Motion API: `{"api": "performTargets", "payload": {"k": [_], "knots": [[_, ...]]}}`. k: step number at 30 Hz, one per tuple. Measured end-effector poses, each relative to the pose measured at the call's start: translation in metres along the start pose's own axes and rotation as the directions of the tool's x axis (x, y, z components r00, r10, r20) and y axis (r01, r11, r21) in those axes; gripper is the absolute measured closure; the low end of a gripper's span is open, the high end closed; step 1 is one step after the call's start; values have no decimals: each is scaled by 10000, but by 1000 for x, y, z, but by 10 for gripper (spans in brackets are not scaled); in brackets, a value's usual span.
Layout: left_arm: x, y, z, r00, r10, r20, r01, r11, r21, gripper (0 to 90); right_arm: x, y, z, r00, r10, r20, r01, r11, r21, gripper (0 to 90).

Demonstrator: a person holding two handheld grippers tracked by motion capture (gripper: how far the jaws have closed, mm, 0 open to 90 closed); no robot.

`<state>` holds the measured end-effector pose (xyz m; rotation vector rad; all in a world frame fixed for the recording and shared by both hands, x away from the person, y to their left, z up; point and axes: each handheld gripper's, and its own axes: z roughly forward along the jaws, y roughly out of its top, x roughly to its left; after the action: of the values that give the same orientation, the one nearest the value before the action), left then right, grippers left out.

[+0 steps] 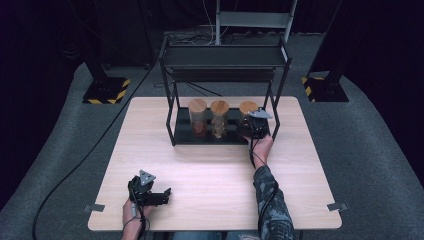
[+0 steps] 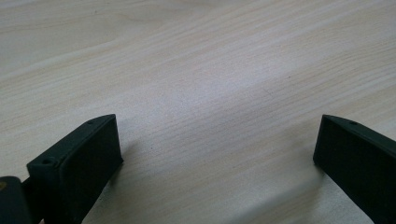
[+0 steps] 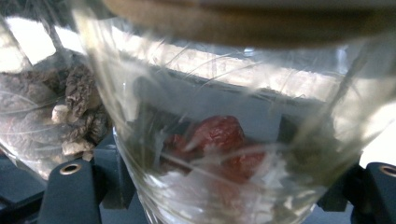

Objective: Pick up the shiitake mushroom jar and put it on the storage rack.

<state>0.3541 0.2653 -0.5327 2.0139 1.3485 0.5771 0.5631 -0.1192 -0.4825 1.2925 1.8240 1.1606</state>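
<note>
the right gripper [image 1: 254, 125] is reaching into the lower shelf of the black rack [image 1: 172, 107], its jaws standing one on each side of the rightmost glass jar [image 3: 224, 140]; in the right gripper view the two black jaw tips are sitting close against the jar's curved wall, so the claw is closing around the jar, though whether the pads are pressing the glass i cannot tell; red pieces are lying at the bottom of this jar and its wooden lid [image 1: 248, 107] is sitting on top; just beside it the middle jar [image 1: 219, 119] is holding brownish, wrinkled pieces, and the left jar [image 1: 198, 117] is standing next to that with reddish contents; all three are lining up upright on the dark tray of the rack, which is standing at the far middle of the wooden table [image 1: 150, 130]; the person's right hand [image 1: 262, 149] and patterned sleeve [image 1: 272, 202] are stretching forward behind the gripper.

the left gripper [image 1: 155, 196] is resting low over the near left part of the table, well apart from the rack; its jaws are standing wide, with bare wood between them in the left gripper view.
</note>
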Motion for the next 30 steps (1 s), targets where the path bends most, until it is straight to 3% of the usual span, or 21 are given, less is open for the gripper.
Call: {"api": "performTargets", "payload": {"k": [30], "knots": [[0, 0, 0, 10000, 2, -2, -2, 10000, -1, 2, 8, 3, 6, 9999, -135, -86, 136, 9998, 109, 242]]}}
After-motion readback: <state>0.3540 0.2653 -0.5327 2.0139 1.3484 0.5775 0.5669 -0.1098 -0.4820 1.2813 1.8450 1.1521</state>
